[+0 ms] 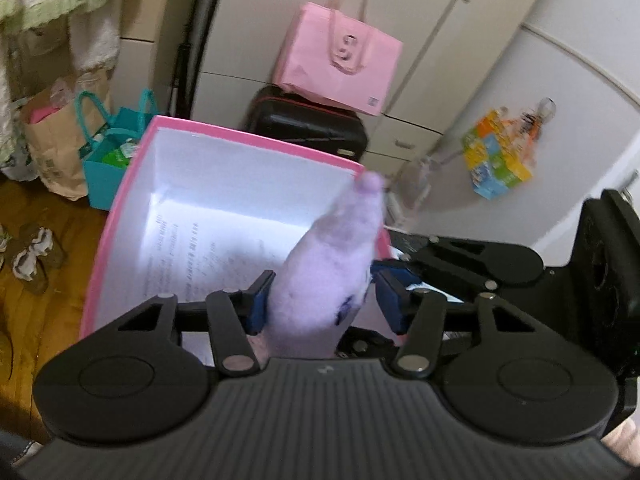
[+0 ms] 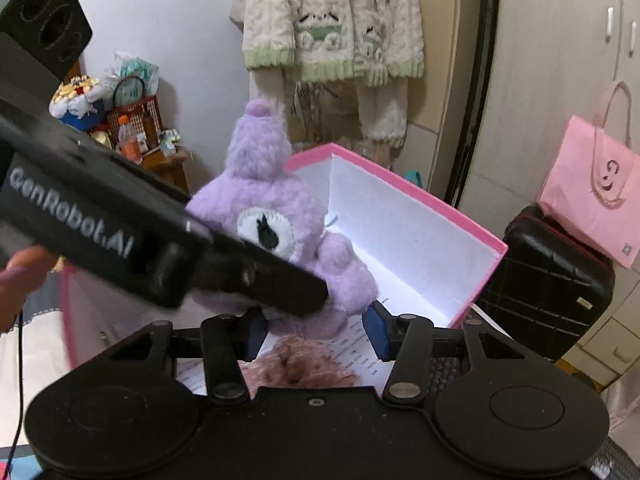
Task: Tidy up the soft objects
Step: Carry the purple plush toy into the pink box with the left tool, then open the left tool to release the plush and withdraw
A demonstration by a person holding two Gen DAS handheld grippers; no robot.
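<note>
A purple plush toy [image 1: 328, 276] with a white eye patch stands between my left gripper's [image 1: 326, 304] blue pads, which look slightly apart from it on the right side. It also shows in the right wrist view [image 2: 276, 216], held over the open pink box [image 2: 420, 216] with white inside. The left gripper body [image 2: 120, 224] crosses that view in front of the toy. My right gripper [image 2: 316, 336] is open, its pads on either side below the toy. A brownish-pink fluffy item [image 2: 300, 364] lies in the box under it.
A printed sheet [image 1: 192, 256] lines the box bottom. A pink paper bag [image 1: 340, 60] sits on a black suitcase [image 1: 312, 124] behind the box. Teal and brown bags [image 1: 80, 148] stand on the wooden floor at left. Knitted clothes [image 2: 332, 24] hang on the wall.
</note>
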